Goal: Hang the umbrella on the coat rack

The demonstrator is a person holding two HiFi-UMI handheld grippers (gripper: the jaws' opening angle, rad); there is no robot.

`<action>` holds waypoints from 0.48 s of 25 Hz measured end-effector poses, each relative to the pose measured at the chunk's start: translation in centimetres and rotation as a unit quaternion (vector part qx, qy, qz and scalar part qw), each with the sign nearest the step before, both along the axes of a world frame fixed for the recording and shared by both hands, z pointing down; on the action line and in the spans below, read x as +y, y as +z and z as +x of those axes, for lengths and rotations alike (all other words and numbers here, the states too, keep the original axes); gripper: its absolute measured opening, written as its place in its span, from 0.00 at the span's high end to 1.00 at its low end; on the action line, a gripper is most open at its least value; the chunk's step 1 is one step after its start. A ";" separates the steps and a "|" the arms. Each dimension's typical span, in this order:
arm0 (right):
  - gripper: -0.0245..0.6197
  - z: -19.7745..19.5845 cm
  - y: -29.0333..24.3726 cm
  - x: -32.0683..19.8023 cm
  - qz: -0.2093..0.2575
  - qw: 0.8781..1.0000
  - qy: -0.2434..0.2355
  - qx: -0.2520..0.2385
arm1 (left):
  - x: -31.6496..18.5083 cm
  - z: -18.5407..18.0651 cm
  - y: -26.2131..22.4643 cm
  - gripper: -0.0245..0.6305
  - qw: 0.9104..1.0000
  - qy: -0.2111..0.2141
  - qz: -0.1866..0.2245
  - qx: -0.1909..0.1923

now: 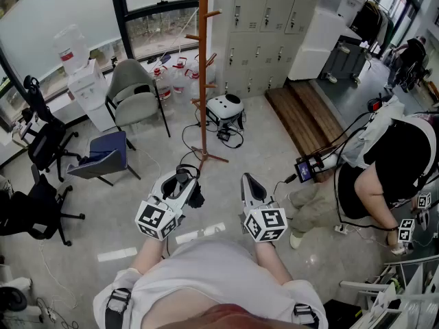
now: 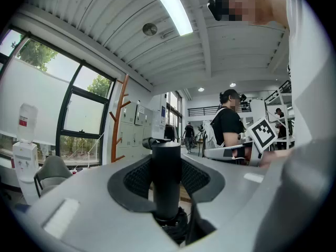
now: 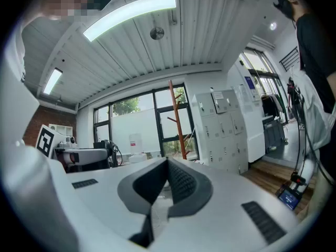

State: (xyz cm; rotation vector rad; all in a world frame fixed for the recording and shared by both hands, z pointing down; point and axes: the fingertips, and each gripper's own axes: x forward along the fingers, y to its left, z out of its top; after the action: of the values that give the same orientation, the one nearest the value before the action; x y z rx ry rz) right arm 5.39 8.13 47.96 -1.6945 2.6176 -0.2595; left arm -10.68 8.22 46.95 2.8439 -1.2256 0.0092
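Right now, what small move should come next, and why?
Probably bring the left gripper forward toward the rack. Its jaws are closed on the umbrella, and the rack stands ahead across the floor, seemingly too far to hook anything yet.

I had a bright, evenly daylit room. Light came through the windows [image 1: 158, 19] and from ceiling strip lights [image 2: 168, 7], which glared white in both gripper views. Shadows on the floor [image 1: 137, 211] were faint and soft. Both gripper views bent strongly toward dark, rounded edges, and the umbrella handle [image 2: 166, 177], close to the left lens, looked soft. The head view was sharp, though its edges curved.
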 end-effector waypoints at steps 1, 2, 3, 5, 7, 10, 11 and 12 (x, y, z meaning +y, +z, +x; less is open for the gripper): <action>0.95 0.0 -0.1 0.0 0.000 1.000 0.000 0.000 | 0.0 0.1 -0.1 0.74 1.000 0.001 0.000 0.001; 0.95 0.1 -0.2 -0.1 0.001 1.000 0.000 0.000 | -0.1 0.1 -0.2 0.74 1.000 0.001 0.001 0.001; 0.95 0.1 -0.2 -0.1 0.001 1.000 0.000 0.001 | -0.1 0.1 -0.3 0.73 1.000 0.002 0.001 0.002; 0.95 -0.1 -0.3 -0.1 0.002 1.000 -0.001 0.001 | 0.0 0.1 -0.4 0.74 1.000 0.003 0.001 0.003; 0.95 -0.2 -0.3 0.0 0.003 1.000 -0.002 0.002 | 0.1 0.1 -0.3 0.73 1.000 0.004 0.001 0.002; 0.95 -0.1 -0.3 0.0 0.005 1.000 -0.003 0.003 | 0.1 0.1 0.0 0.73 1.000 0.004 0.000 0.000; 0.95 -0.1 -0.3 0.0 0.006 1.000 -0.003 0.003 | 0.1 0.0 0.0 0.73 1.000 0.003 0.000 0.001; 0.95 -0.1 -0.3 0.1 0.007 1.000 -0.003 0.004 | 0.2 -0.1 0.0 0.73 1.000 0.002 -0.001 0.001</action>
State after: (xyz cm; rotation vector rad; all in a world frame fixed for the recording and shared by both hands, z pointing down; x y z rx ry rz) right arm 5.25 8.18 47.62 -1.6875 2.6239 -0.2346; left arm -10.76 8.39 46.99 2.8443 -1.2178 0.0083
